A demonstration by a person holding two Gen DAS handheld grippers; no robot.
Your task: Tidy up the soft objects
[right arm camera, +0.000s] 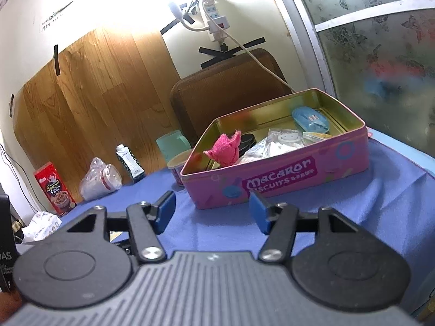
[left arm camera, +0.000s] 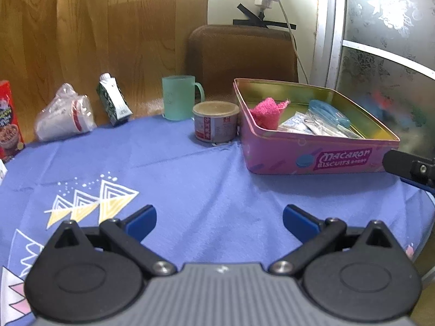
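The left claw (left arm camera: pixel 219 221) is spread wide and holds nothing. The right claw (right arm camera: pixel 212 212) is spread too, empty. The pink cloth (right arm camera: pixel 225 150) sits inside the pink tin (right arm camera: pixel 285 182), at its left end. I think this soft thing is put away; next, look for another one.

Dim indoor light, glare blown out top centre, fisheye-bent edges, soft blur
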